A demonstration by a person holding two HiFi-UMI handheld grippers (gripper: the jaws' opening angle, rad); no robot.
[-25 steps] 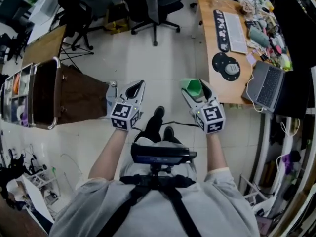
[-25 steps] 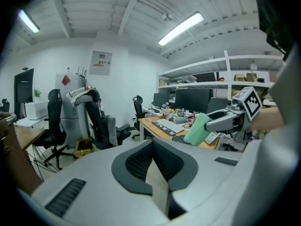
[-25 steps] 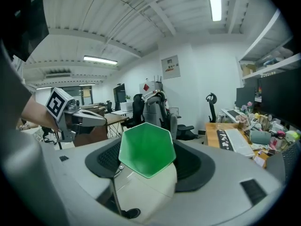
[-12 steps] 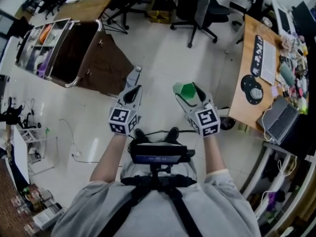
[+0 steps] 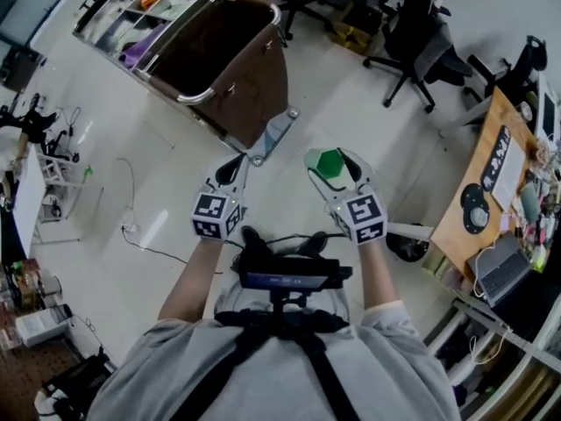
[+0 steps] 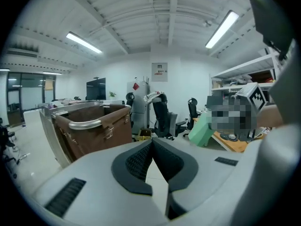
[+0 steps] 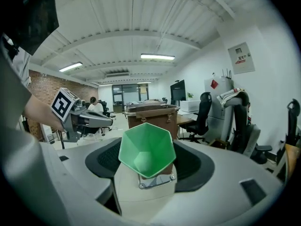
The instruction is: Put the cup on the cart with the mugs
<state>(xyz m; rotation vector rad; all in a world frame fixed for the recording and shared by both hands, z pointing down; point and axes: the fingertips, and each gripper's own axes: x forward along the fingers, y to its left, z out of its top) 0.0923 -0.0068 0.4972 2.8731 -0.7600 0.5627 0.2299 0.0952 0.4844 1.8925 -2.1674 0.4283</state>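
A green cup (image 5: 331, 162) with an angular rim sits between the pads of my right gripper (image 5: 333, 160), which is shut on it. In the right gripper view the cup (image 7: 146, 149) faces the camera mouth first and hides most of the gap. My left gripper (image 5: 231, 170) hovers beside it, shut and empty; its fingertips (image 6: 151, 144) meet. A brown cart (image 5: 226, 67) with a metal rail stands ahead across the floor, with a rack of compartments (image 5: 145, 11) holding orange and purple items along its far side. The cart (image 6: 94, 126) shows at the left gripper view's left.
Office chairs (image 5: 414, 44) stand at the back right. A wooden desk (image 5: 486, 196) with a laptop and keyboard runs along the right. A cable (image 5: 131, 228) lies on the floor at left. Shelving (image 5: 35, 310) fills the lower left. A seated person (image 7: 94, 105) is far off.
The whole view has swung: the cart slid from the left edge to the upper middle, the desk went off to the right. Both grippers travelled together, the cup still held.
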